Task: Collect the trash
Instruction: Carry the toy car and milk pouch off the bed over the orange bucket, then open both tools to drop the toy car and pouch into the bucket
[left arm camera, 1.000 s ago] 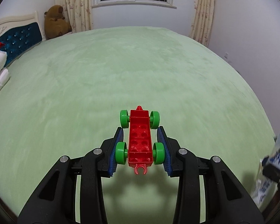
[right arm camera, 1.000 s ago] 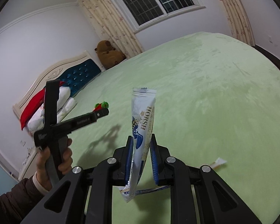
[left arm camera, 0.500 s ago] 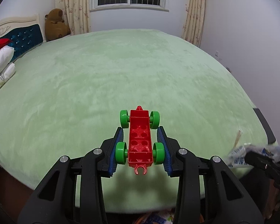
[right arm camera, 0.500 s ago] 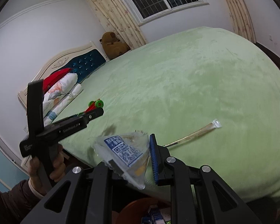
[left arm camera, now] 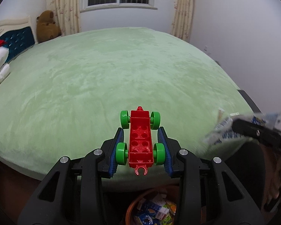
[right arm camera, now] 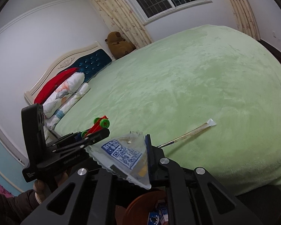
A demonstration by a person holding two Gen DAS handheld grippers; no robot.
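Item 1: left claw (left arm camera: 140, 146), closed on red toy car chassis (left arm camera: 140, 140). Car w/ four green wheels, studded side up; blue pads press the rear pair of wheels. Long axis runs straight fwd along the fingers, pointed nose away from camera, hook end toward it. Held in air at the near edge of the bed (left arm camera: 112, 71).

Item 2: right claw (right arm camera: 129, 159), gripping a clear plastic wrapper (right arm camera: 124, 154) w/ blue QR print. Wrapper lies crumpled and tilted across the jaws, one zigzag edge down-left, tip hanging low toward the bin. In left wrist view the same wrapper (left arm camera: 221, 131) is blurred at far right.

Item 3: orange-brown bin (left arm camera: 130, 209), on floor below both claws, by the foot of the bed. Holds cartons and packets, blue/white/green; exact contents too small to tell.

Item 4: long thin sachet stick (right arm camera: 193, 132), on green bedspread, well apart from the claws; long axis diagonal, sealed white end up-right.

Item 5: brown plush (right arm camera: 119, 45) at headboard corner; pillows (right arm camera: 65, 93) alongside.
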